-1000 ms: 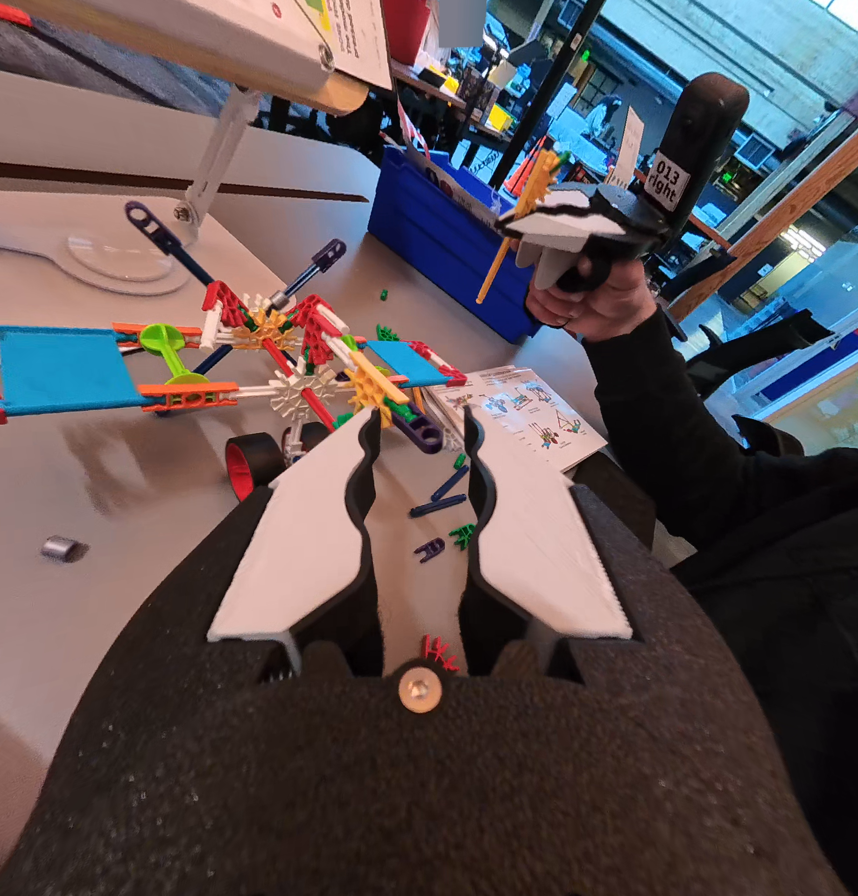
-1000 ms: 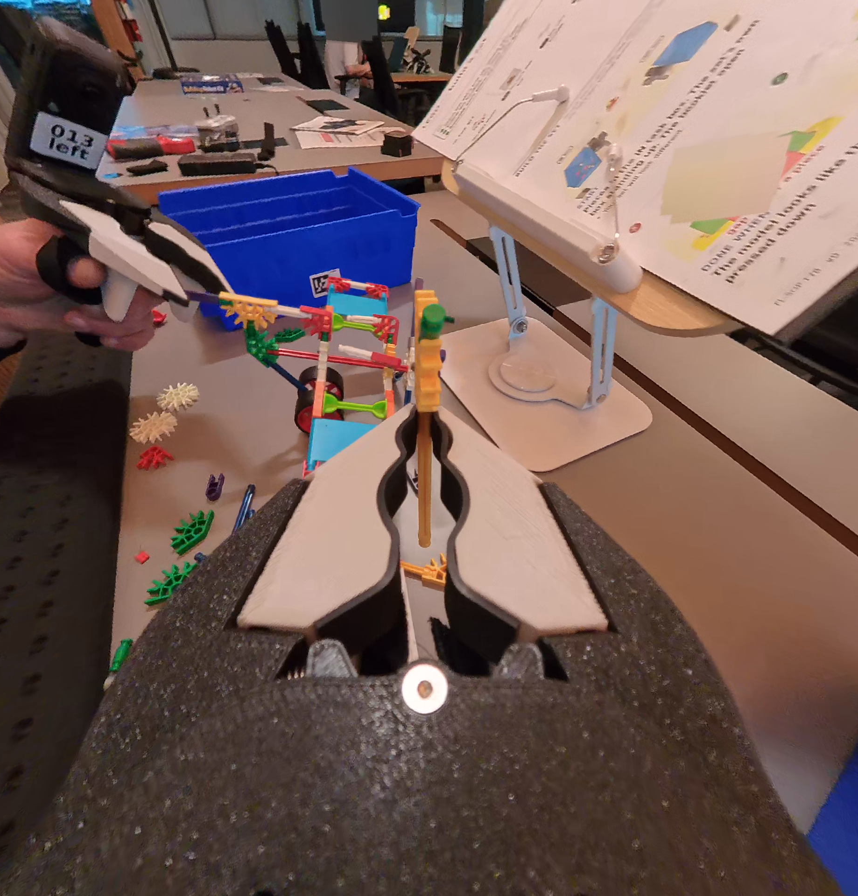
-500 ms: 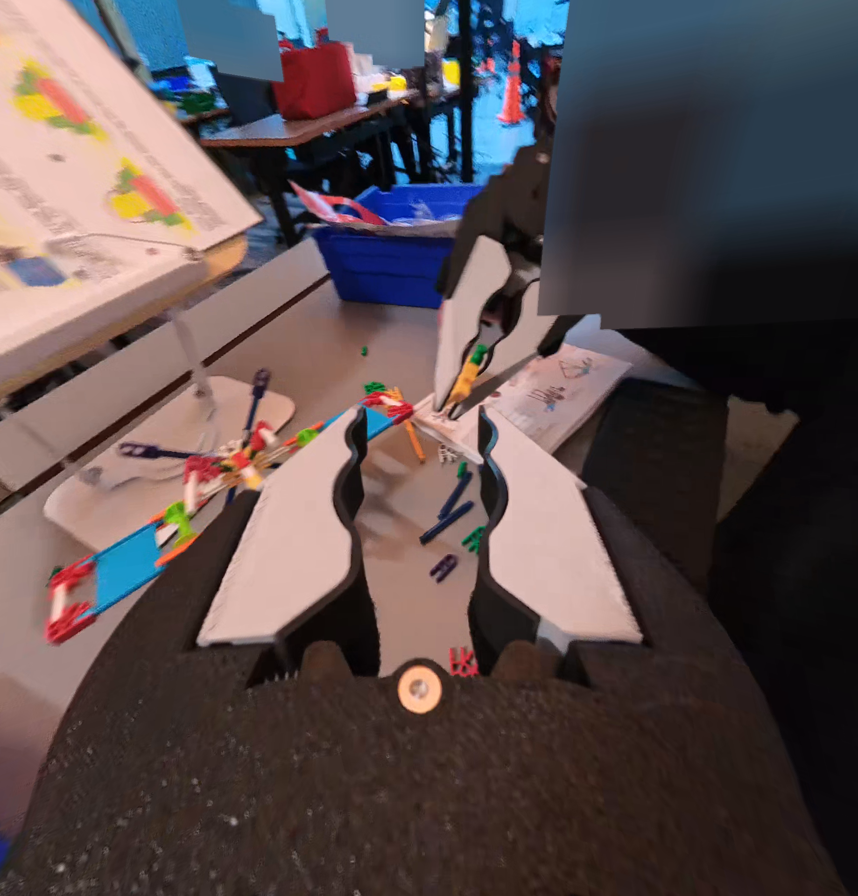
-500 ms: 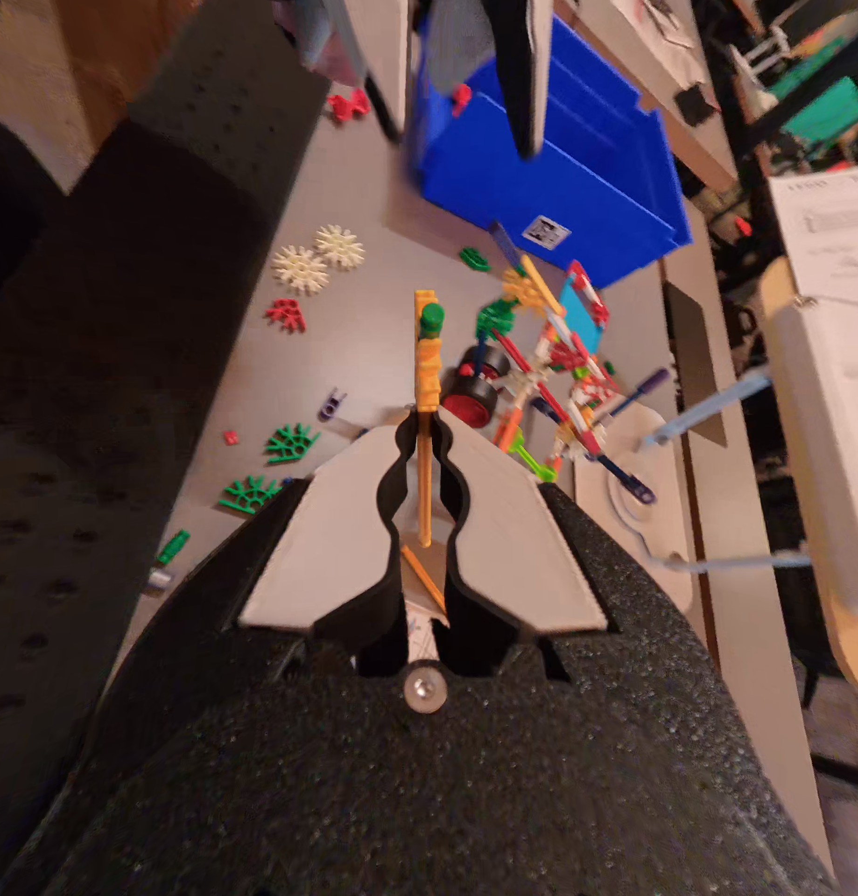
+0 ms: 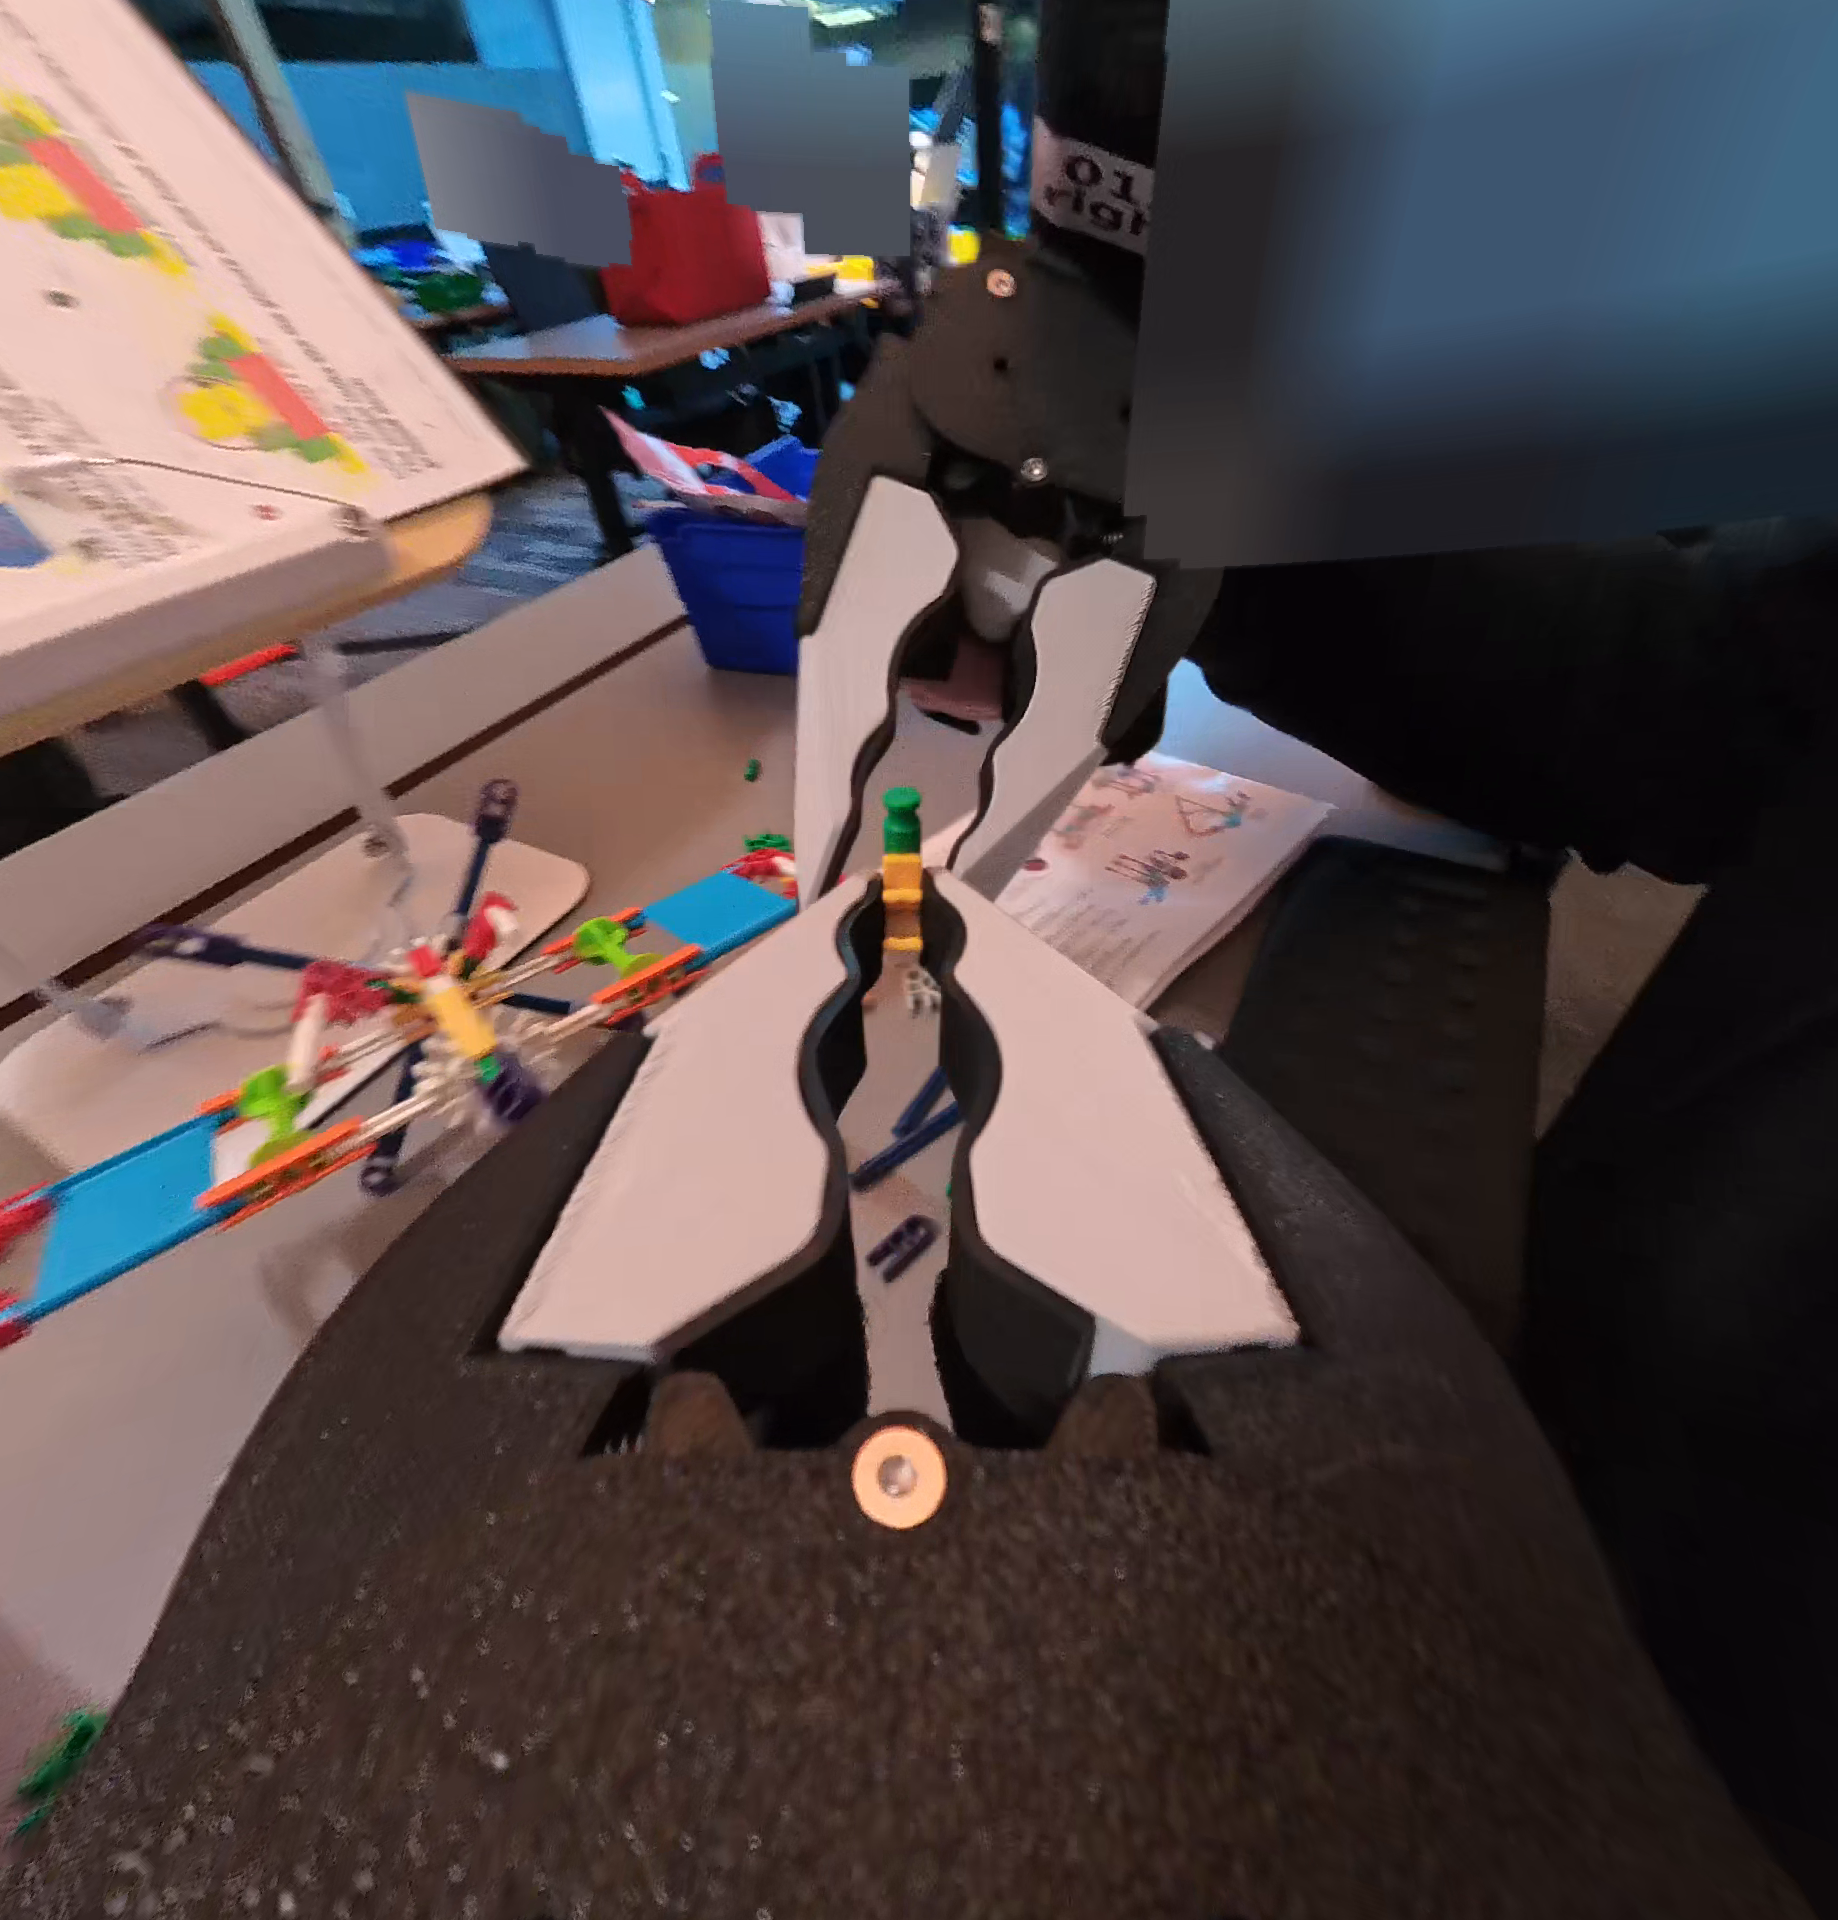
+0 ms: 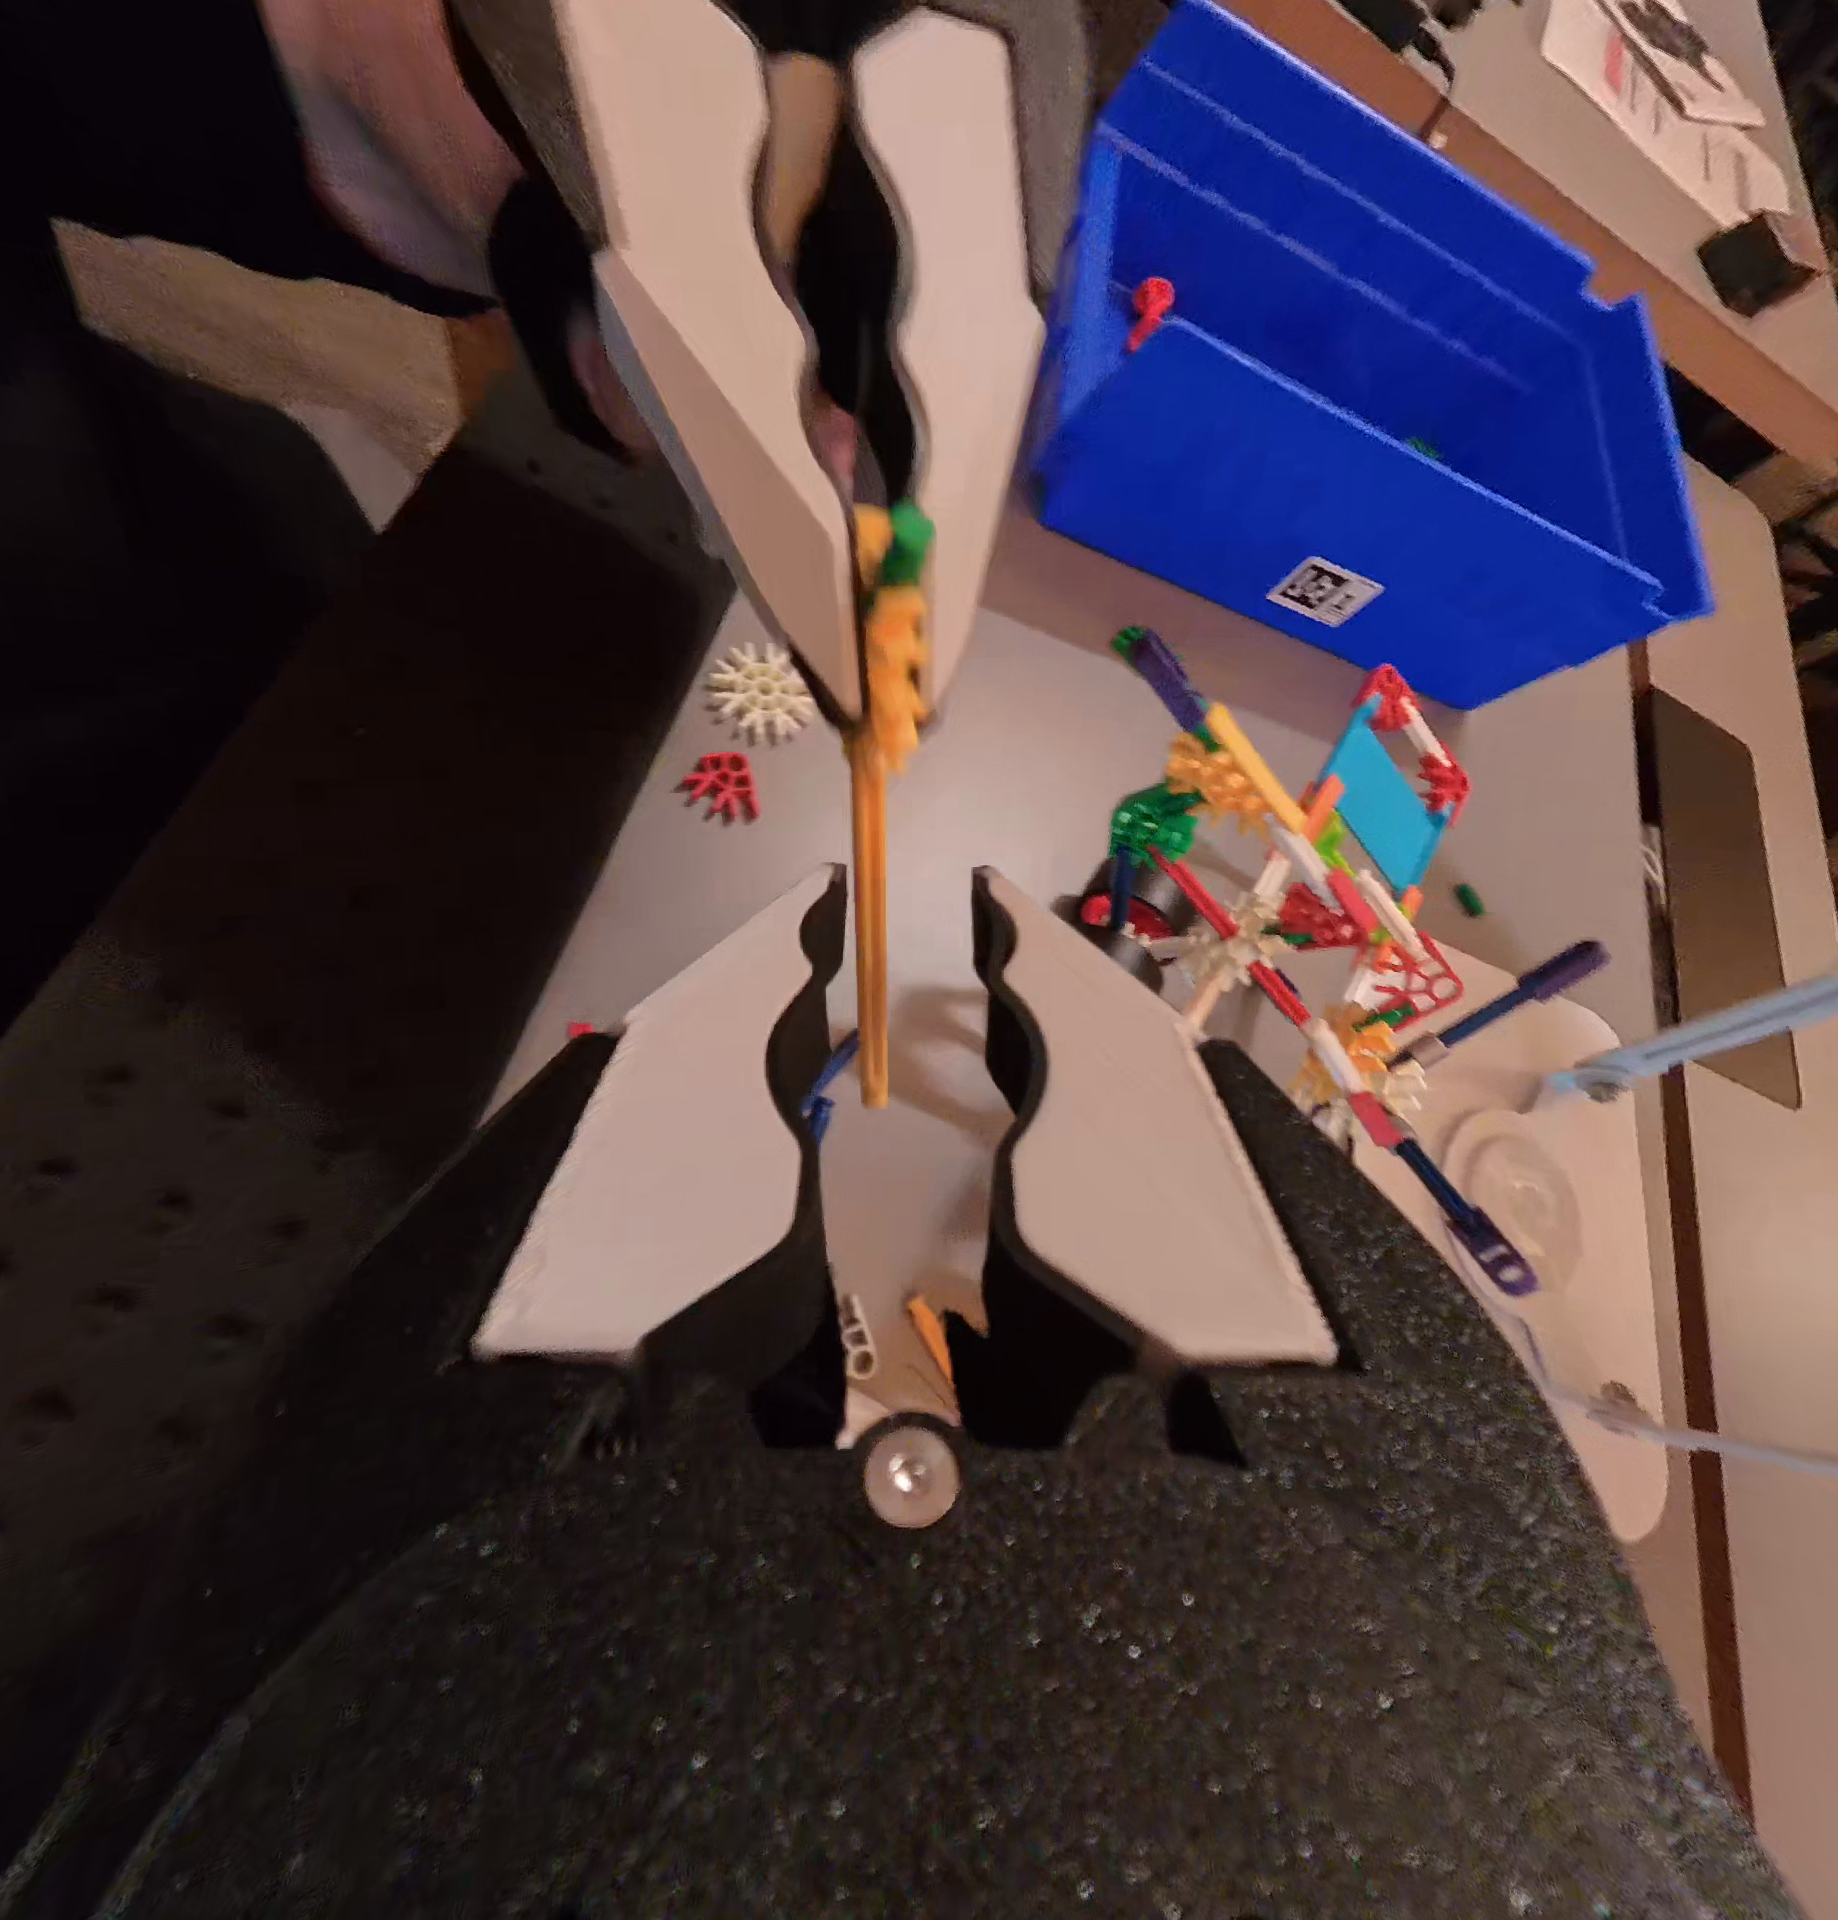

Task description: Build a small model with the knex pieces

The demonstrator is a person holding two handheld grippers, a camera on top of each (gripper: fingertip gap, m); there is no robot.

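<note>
Both wrist views look down close, facing each other, sharing the toy model (image 5: 447,1018) and table (image 6: 998,748).

Matt white plastic fingers (image 5: 707,1132) on coarse black foam body (image 5: 894,1683); glossy blue plastic bin (image 6: 1341,436); smooth orange plastic rod (image 6: 871,935).

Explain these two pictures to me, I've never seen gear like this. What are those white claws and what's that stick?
No robot here: a person holds a two-finger tool in each hand, each carrying a camera that looks along its fingers. One picture comes from each. The left hand-held gripper is shut on an orange rod with a green cap; the right hand-held gripper is open around that rod. On the grey table lie a colourful construction-toy model, loose connectors and a blue bin.
</note>
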